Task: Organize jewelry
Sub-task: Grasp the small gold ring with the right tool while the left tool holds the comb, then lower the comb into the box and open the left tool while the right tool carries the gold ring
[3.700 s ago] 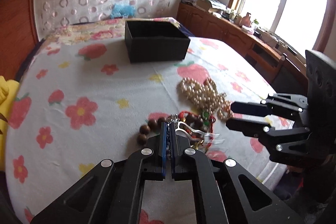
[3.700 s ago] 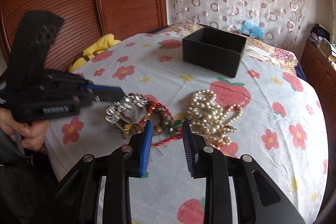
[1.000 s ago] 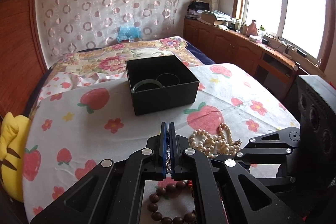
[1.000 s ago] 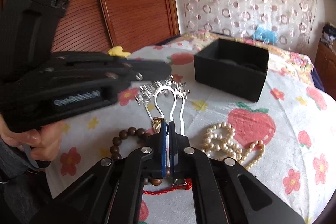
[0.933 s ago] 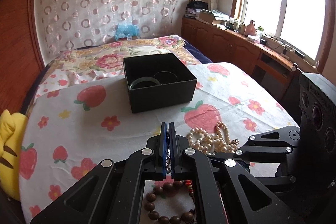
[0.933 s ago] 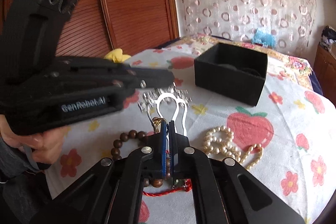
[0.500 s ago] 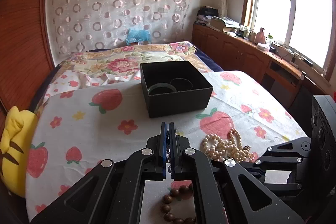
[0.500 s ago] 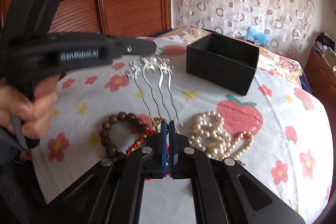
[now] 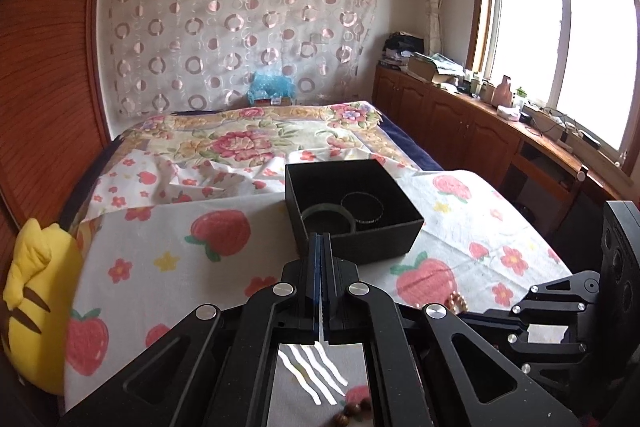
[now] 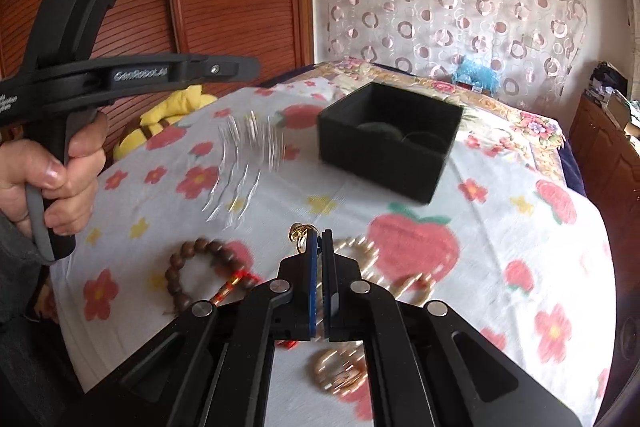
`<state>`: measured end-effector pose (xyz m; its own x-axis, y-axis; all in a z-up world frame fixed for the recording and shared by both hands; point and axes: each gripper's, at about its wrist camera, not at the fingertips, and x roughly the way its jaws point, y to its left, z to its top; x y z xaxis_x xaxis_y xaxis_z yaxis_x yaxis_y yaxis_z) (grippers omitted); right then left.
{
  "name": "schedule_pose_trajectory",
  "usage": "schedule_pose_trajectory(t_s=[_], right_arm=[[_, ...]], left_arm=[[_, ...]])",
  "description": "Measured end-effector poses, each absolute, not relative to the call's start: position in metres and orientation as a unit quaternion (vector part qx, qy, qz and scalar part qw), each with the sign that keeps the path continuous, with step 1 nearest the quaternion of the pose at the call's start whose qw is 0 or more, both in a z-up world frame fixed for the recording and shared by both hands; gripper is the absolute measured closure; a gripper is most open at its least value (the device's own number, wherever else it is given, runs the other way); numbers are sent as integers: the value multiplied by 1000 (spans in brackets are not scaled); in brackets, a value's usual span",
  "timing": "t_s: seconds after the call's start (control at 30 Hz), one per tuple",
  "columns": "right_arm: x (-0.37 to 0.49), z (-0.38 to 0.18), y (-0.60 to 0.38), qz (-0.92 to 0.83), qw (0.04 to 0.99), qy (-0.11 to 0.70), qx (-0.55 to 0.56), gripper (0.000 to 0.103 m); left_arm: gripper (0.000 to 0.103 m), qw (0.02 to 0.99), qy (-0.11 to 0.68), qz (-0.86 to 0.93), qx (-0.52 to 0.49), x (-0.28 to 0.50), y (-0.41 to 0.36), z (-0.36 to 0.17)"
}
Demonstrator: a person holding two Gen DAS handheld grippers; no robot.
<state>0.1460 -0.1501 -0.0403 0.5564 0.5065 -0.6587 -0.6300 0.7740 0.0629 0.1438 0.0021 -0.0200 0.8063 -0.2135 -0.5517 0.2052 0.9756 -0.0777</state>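
Up ahead my left gripper [image 9: 320, 239] has its jaws pressed together on a silver hair comb [image 9: 312, 375], whose wavy prongs hang below the fingers and show through the gap in the frame. From my right wrist view that same comb [image 10: 244, 167] is a blur in the air above the strawberry-print cloth [image 10: 500, 227], under the left gripper's tip, with the left hand [image 10: 52, 171] squeezing the handle at the edge. My right gripper [image 10: 320, 247] also has its jaws together, and a small gold clasp [image 10: 300, 233] sticks out just beside its tip; I cannot tell whether it is pinched. The black box [image 9: 352, 211] sits open on the cloth ahead of the left gripper, with a green bangle [image 9: 328, 219] and a thin dark ring [image 9: 362, 207] lying inside; my left fingers cover part of its near wall. Only the right view shows what lies on the cloth: a brown bead bracelet [image 10: 196, 267] to the left, a red cord [image 10: 236, 283] beside it, and pearls [image 10: 384, 267] partly hidden behind my right fingers. The left view shows a yellow plush [image 9: 36, 307] at the cloth's left edge, the window [image 9: 560, 39] and the cabinets [image 9: 460, 131] below it.
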Motion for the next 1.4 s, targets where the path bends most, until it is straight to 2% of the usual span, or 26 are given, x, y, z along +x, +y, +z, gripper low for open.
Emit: schedule_pose_trajectory(t_s=[0.2,0.33,0.4,0.47,0.53,0.6,0.67,0.97,1.0,1.03,1.4], right_arm=[[172,-30,-158,317,882,337,-84,100],[185,-31,-159,316,881,342,-82,100],[191,-33,-159,319,879,345,-80,100],[195,-35,-158,320,878,347,-81,100],[198,-37,-155,322,876,349,-83,100],[202,-37,-153,325,874,351,-85,100],[204,-38,-152,327,872,353,-86,100],[212,-38,-152,330,870,354,-88,100],[213,-38,-153,330,870,355,-87,100],[214,-38,-153,331,870,355,-87,100],[232,-29,-154,329,877,340,-86,100]], left_arm=[[103,948,298,-114,-9,154,17,-18],[100,934,348,-81,2,168,41,-46],[76,924,374,-75,1,174,48,-63],[62,918,390,-73,1,177,50,-76],[57,912,402,-80,-6,181,51,-87],[43,909,408,-84,-5,182,48,-93],[40,905,415,-93,-6,183,44,-99],[39,895,435,-82,45,188,23,-115],[46,896,433,-83,49,188,23,-115],[49,897,431,-83,49,188,23,-114],[50,909,409,-78,34,183,25,-87]])
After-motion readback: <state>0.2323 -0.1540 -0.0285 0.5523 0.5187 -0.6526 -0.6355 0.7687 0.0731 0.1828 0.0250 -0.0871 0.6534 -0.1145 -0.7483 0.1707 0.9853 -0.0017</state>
